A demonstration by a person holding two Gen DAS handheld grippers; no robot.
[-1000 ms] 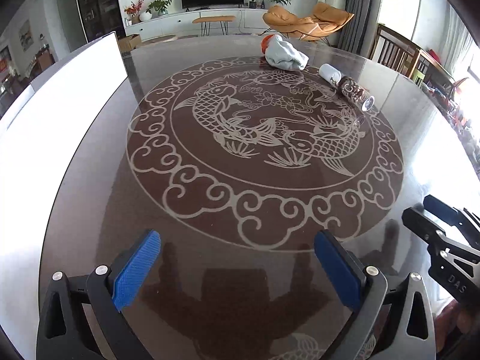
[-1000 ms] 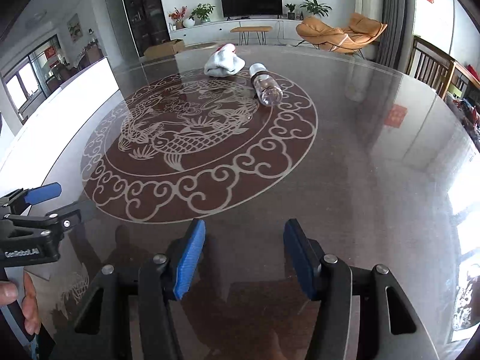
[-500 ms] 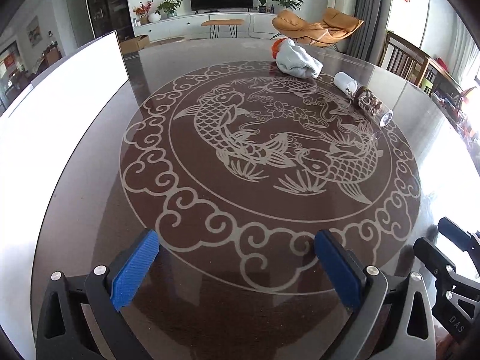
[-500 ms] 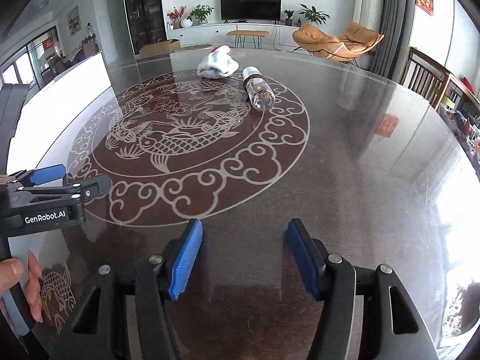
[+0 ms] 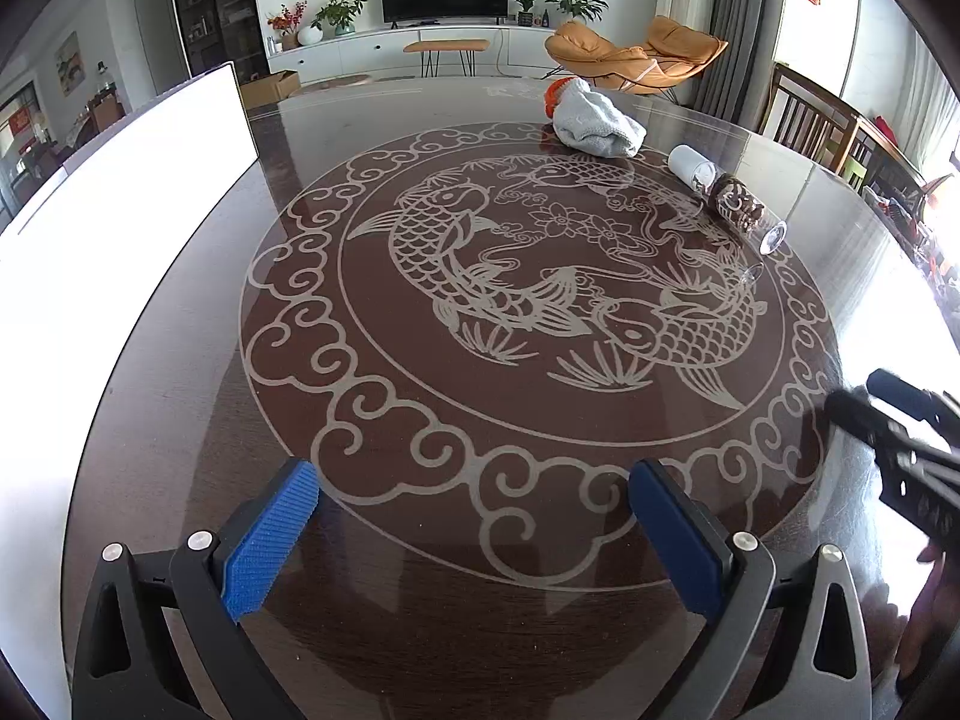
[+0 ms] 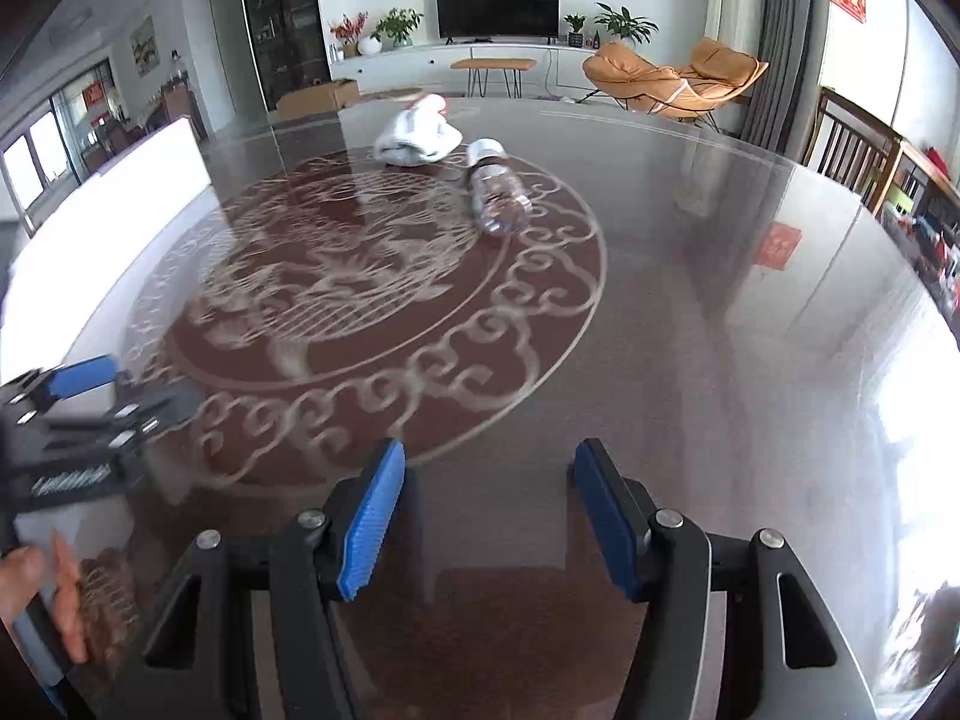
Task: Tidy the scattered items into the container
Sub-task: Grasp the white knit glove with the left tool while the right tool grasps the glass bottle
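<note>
Both grippers stand with jaws apart and nothing between the blue pads: the left gripper [image 5: 474, 531] is spread wide over the near edge of the table [image 5: 198, 396], and the right gripper [image 6: 489, 519] has just been opening a little further, over bare tabletop to the right of the carved fish medallion [image 5: 528, 312]. The task's items lie well apart from both, at the far side of the table: a crumpled grey-white cloth [image 5: 597, 126] with an orange part at its far end, and just right of it a clear bottle [image 5: 729, 198] with a white cap, lying on its side. A white container wall [image 5: 126, 180] runs along the table's left edge, nearer the left gripper than the right.
</note>
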